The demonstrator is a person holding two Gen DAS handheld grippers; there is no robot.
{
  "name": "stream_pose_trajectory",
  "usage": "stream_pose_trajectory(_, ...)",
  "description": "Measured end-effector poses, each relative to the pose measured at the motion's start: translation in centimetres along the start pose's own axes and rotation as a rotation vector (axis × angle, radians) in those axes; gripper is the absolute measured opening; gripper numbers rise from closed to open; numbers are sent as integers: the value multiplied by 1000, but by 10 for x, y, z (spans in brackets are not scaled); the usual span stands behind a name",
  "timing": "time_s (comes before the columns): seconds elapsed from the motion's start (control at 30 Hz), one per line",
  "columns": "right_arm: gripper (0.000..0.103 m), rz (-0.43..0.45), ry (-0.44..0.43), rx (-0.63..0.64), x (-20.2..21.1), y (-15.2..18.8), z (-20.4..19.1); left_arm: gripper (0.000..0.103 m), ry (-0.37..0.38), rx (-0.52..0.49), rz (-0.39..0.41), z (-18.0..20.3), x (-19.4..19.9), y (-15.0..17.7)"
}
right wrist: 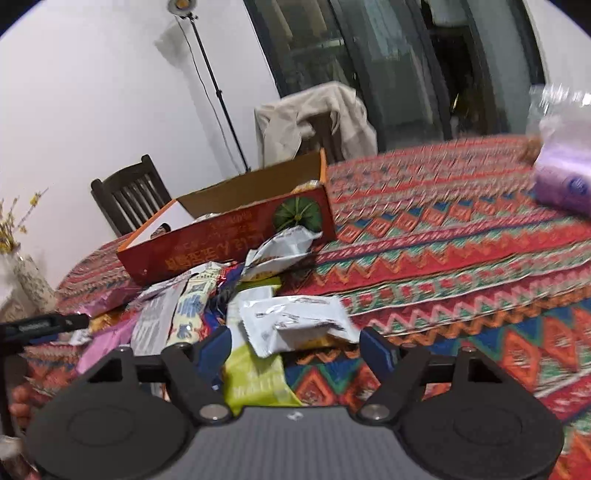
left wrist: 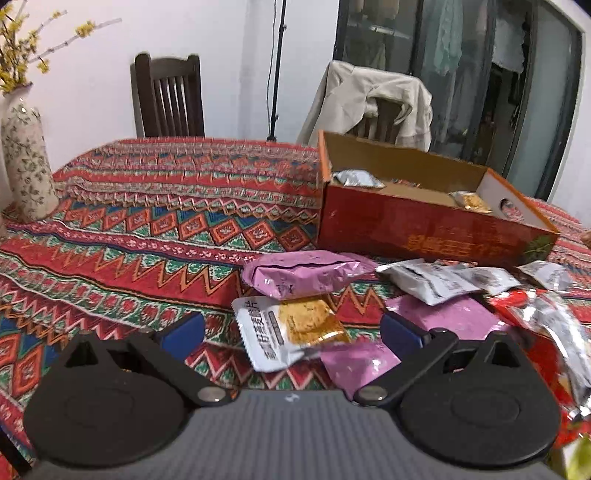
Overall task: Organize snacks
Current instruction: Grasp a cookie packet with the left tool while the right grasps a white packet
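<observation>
Table under a red patterned cloth

On it lie a heap of snack packets, an open red box just behind them, a flowered vase and a purple pack well apart.

Both feeds look evenly lit to me, soft indoor light, no hard shadows on the tablecloth. I see a lamp on a stand glowing at the top of the right view. Foil snack packets throw small glare. Right view is motion-blurred, worst on the purple bag at the edge. Heavy fisheye bending, dark corners. Glass doors are dim.
</observation>
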State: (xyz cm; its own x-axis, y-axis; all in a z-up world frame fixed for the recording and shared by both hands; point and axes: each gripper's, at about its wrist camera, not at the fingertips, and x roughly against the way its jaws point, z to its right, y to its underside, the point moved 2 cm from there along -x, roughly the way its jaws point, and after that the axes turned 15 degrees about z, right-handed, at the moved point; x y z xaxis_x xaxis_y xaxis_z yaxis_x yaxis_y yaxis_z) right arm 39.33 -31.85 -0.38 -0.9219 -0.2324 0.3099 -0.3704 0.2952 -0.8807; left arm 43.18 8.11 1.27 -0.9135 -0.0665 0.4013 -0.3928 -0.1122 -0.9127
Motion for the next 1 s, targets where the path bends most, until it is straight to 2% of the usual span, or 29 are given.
stream_pose_trajectory(0.17,76,-51,-25,-57,-28,1,4,103,-3,12,-34,-1,-18,4)
stream_pose_trajectory(0.33,76,-56,-7,-62,-53,-5,7,101,-26,9,-39,-5,-28,9)
stream_pose_trajectory(0.4,76,-51,8,-58,-62,-10,8,94,-36,0,-26,-4,-28,10)
stream_pose_trajectory(0.47,72,-53,30,-23,-69,-12,7,84,-40,-22,-12,-3,-26,10)
stream_pose_trajectory(0.5,66,-53,46,10,-71,-13,6,79,-34,-27,-7,-2,-25,10)
stream_pose_trajectory(0.53,63,-52,59,44,-72,-13,5,77,-29,-30,-6,-2,-24,10)
stream_pose_trajectory(0.6,62,-49,80,72,-72,-14,9,69,-20,-37,-2,-1,-23,9)
stream_pose_trajectory(0.7,55,-45,137,132,-71,-16,15,64,-19,-44,3,0,-19,9)
stream_pose_trajectory(0.73,54,-44,145,152,-70,-17,16,63,-16,-48,5,0,-17,8)
stream_pose_trajectory(0.83,54,-40,167,212,-67,-19,17,51,-9,-64,15,2,-13,7)
stream_pose_trajectory(0.97,54,-41,171,303,-67,-19,10,46,-9,-79,11,5,-2,8)
stream_pose_trajectory(1.0,50,-42,166,320,-67,-19,8,45,-6,-74,9,4,3,9)
